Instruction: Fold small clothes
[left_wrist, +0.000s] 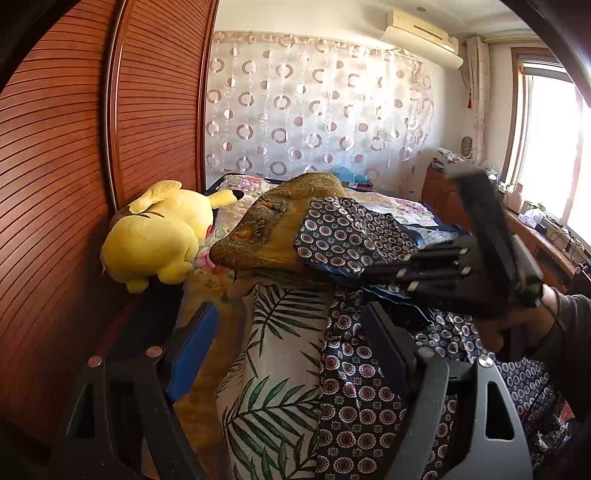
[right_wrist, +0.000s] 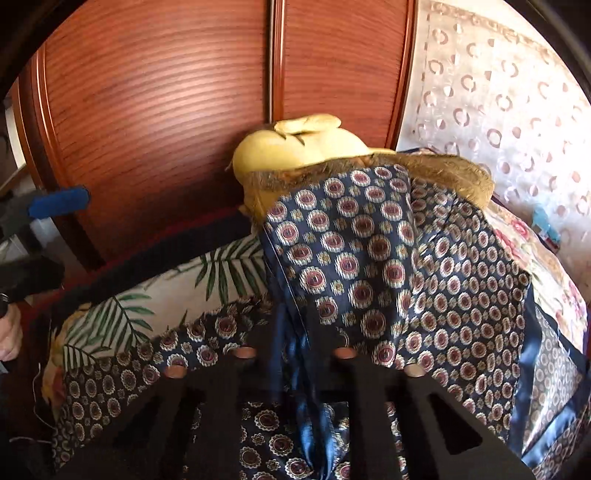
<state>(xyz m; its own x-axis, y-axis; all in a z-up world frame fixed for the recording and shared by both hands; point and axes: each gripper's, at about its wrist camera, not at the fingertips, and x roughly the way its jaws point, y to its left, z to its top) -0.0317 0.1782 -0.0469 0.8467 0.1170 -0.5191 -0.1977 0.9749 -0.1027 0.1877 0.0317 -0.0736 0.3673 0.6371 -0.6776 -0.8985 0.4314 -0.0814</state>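
Left wrist: left gripper (left_wrist: 295, 339) gapes over bed (left_wrist: 399, 206); right gripper (right_wrist: 295, 350) seemingly pinches scarf (right_wrist: 388, 266).

We count one yellow plush toy (left_wrist: 159, 236), one navy patterned cloth (right_wrist: 388, 266) and one leaf-print cushion (left_wrist: 273, 369). We also see one gold-brown cloth (left_wrist: 273, 221) and one air conditioner (left_wrist: 421, 33).

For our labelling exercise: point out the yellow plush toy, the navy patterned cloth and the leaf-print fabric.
yellow plush toy (left_wrist: 159, 236): left wrist view, on its rounded body.
navy patterned cloth (right_wrist: 388, 258): right wrist view, on its raised middle panel.
leaf-print fabric (left_wrist: 273, 369): left wrist view, on a green frond.
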